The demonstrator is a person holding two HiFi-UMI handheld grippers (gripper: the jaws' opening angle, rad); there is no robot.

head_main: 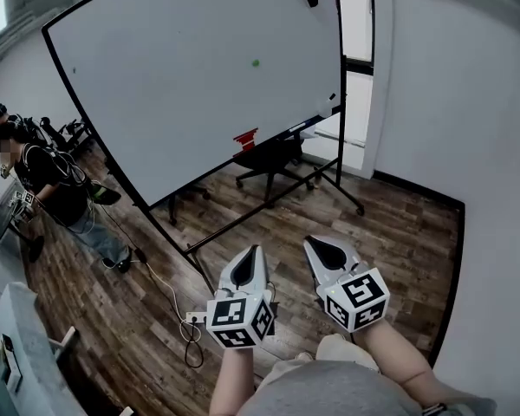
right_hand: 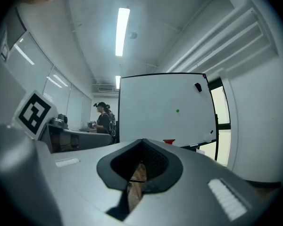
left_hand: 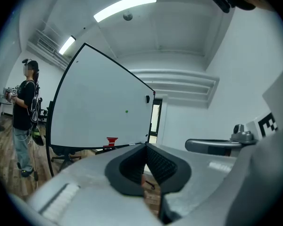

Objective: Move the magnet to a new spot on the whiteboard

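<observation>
Head view alone gives me both tools at once: my left claw (head_main: 253, 253) and right claw (head_main: 312, 243) side by side over the wooden floor (head_main: 390, 232), both aimed at the whiteboard (head_main: 173, 85) on its black stand (head_main: 341, 146). The green magnet (head_main: 255, 62) sits on the board, well ahead of and above both tips, touching neither. A red object (head_main: 245, 137) lies lower on the board, nearer the claws. Left gripper view and right gripper view settle the grip: each claw's pads are pressed together at the tip, nothing between them. They also show a ceiling light (left_hand: 125, 6), which the head view misses.
</observation>
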